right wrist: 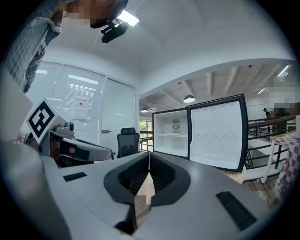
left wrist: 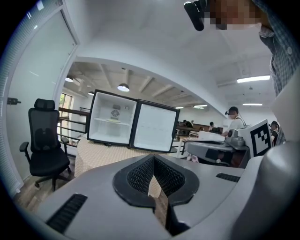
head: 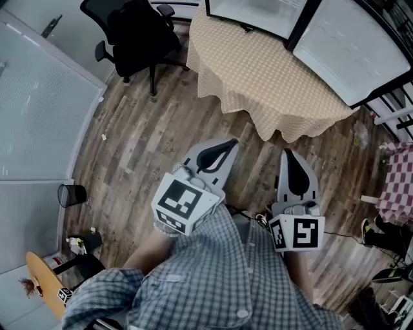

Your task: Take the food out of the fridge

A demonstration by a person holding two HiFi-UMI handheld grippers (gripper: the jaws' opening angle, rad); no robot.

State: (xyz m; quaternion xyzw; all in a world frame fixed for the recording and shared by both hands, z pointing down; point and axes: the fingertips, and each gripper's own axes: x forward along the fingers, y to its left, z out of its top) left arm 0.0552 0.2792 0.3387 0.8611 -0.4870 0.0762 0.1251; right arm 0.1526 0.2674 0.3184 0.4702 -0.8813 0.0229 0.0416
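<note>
Head view: left gripper (head: 229, 145) and right gripper (head: 288, 158) both closed and empty, well apart from the open fridge (left wrist: 133, 123) on the table (head: 258, 84), food (left wrist: 112, 120) seemingly a small pale thing on its shelf; reaching in unopened would likely shove it back

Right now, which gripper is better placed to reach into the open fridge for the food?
Left, narrowly. The fridge's open compartment lies nearer the left gripper; the swung-open door stands nearer the right gripper. Both are far off, fingers shut, empty.
</note>
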